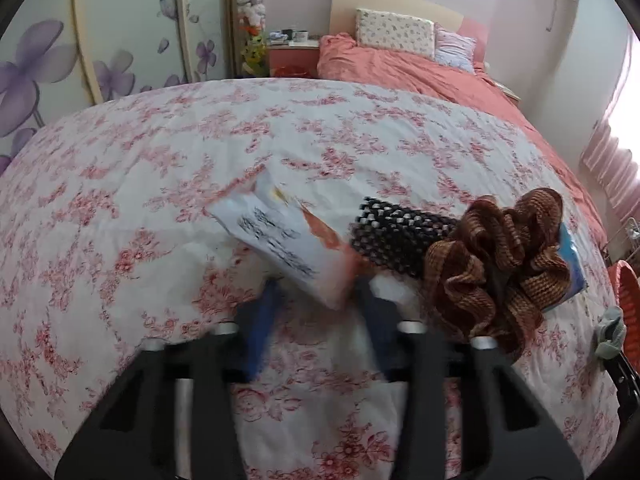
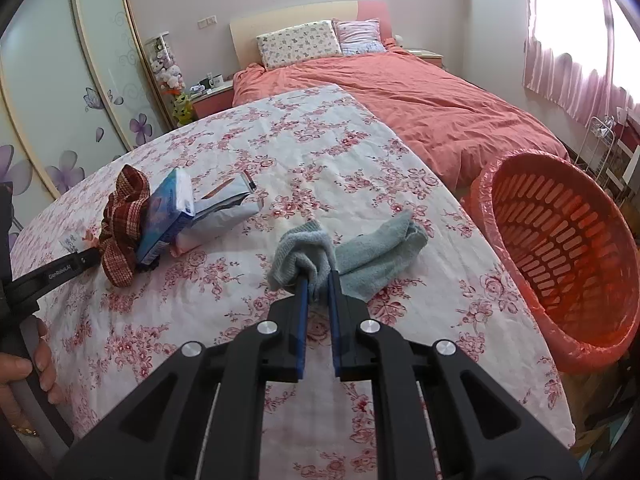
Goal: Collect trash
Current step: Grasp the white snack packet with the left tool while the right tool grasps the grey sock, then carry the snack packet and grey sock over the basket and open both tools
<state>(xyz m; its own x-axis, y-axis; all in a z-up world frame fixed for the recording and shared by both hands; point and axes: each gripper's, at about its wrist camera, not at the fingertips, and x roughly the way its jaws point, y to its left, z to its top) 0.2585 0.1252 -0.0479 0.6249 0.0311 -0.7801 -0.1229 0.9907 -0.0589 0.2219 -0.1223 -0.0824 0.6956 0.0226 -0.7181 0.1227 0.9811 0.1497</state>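
I'm in a home bedroom: beyond my jaws, a bed (image 2: 400,96) with 2 pillows (image 2: 298,43), flowered wardrobe doors (image 2: 60,92) left.

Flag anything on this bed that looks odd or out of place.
The orange basket is tipped on its side at the bed's right edge, mouth facing the bed. The right claw pinches one grey-blue cloth, not obvious trash. The left view is blurred; a white packet sits askew between its fingers.
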